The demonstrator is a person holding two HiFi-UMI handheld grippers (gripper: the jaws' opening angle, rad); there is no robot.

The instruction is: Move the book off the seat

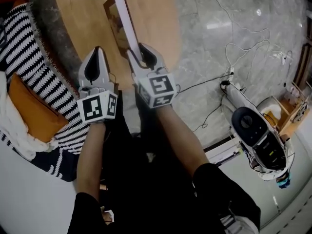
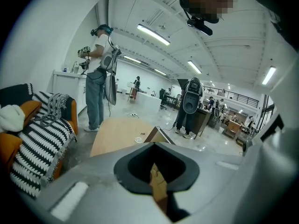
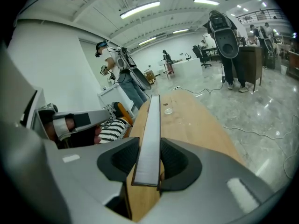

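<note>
Right claw (image 1: 140, 53): pads pressed on both covers of the book (image 1: 124, 23), gripping it at its near end.
Book: stands on edge over the table (image 1: 83, 13), clear of the seat; brown cover, white page block turned up, a long thin slab. Whether it touches the wood cannot be told.
Left claw (image 1: 97, 52): jaws drawn together to a point with nothing gripped; just left of the book, over the table's near edge.
Claw build: smooth grey plastic shells with dark matte pads inside.
Cubes (image 1: 160, 89): one behind each claw, white faces bearing black square marker patterns.
Table: pale wood with visible grain and a rounded edge.
Seat (image 1: 34, 113): left of the table, orange upholstery.
Throw (image 1: 29, 48): draped over the seat, black-and-white striped knit with a fringed edge toward the table.
Floor (image 1: 219, 33): right of the table, glossy grey marble.
Cables (image 1: 243, 43): thin and white, looping over the floor well right of the table.
</note>
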